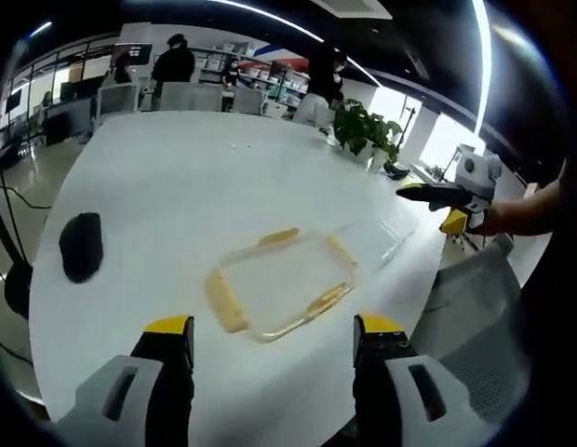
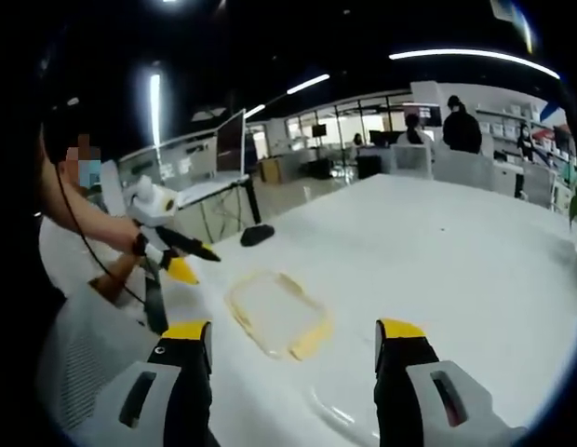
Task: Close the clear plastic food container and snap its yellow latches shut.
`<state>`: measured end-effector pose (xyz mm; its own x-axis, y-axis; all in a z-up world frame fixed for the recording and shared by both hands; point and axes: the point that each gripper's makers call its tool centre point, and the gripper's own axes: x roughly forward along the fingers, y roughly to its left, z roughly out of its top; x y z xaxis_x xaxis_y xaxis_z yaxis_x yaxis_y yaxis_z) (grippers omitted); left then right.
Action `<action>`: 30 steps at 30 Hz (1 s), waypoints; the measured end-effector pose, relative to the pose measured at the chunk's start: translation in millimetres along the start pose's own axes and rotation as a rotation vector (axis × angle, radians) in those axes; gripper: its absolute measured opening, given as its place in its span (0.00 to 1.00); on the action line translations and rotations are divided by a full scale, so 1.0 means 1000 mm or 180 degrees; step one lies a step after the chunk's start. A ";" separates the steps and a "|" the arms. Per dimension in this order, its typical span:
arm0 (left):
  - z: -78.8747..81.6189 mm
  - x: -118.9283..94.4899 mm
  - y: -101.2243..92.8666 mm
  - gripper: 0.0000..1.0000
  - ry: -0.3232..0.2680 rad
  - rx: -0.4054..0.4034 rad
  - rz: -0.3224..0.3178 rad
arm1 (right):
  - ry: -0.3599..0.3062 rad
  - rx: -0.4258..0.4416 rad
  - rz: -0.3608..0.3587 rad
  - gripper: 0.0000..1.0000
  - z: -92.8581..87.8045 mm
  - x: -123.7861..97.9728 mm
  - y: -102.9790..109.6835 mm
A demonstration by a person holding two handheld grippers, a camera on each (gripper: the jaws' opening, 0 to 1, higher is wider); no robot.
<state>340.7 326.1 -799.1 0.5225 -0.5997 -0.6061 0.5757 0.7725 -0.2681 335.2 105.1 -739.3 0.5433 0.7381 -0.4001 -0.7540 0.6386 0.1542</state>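
Note:
A clear rectangular container piece point(image 1: 284, 279) with yellow latches on its sides lies flat on the white table point(image 1: 177, 186). A second faint clear piece point(image 1: 382, 237) rests just beside it. My left gripper point(image 1: 273, 340) hovers above the near side of the latched piece, open, with nothing between its jaws. My right gripper point(image 1: 445, 205) comes in from the right, held by a hand, its jaws apart. In the right gripper view, the latched piece point(image 2: 275, 312) lies ahead of my open right gripper point(image 2: 293, 340), the clear piece point(image 2: 335, 410) lies lower, and the left gripper point(image 2: 172, 247) is at left.
A black oval object point(image 1: 81, 247) lies on the table to the left. A potted plant point(image 1: 363, 130) stands at the far edge. A mesh chair point(image 1: 475, 317) sits by the table's right edge. People and desks fill the background.

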 end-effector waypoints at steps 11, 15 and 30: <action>-0.002 0.006 0.008 0.70 0.0073 0.0049 -0.0074 | 0.0070 -0.0070 0.0044 0.71 0.002 0.011 -0.001; 0.000 0.006 0.011 0.70 0.0076 0.0046 -0.0099 | 0.0094 -0.0081 0.0065 0.71 0.002 0.015 0.001; 0.000 0.007 0.020 0.69 0.0153 0.0127 -0.0194 | 0.0178 -0.0085 0.0062 0.71 -0.003 0.027 0.005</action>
<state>356.1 337.5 -809.0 0.4555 -0.6340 -0.6249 0.6306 0.7253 -0.2762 344.9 127.3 -752.4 0.5075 0.7365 -0.4473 -0.7742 0.6176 0.1385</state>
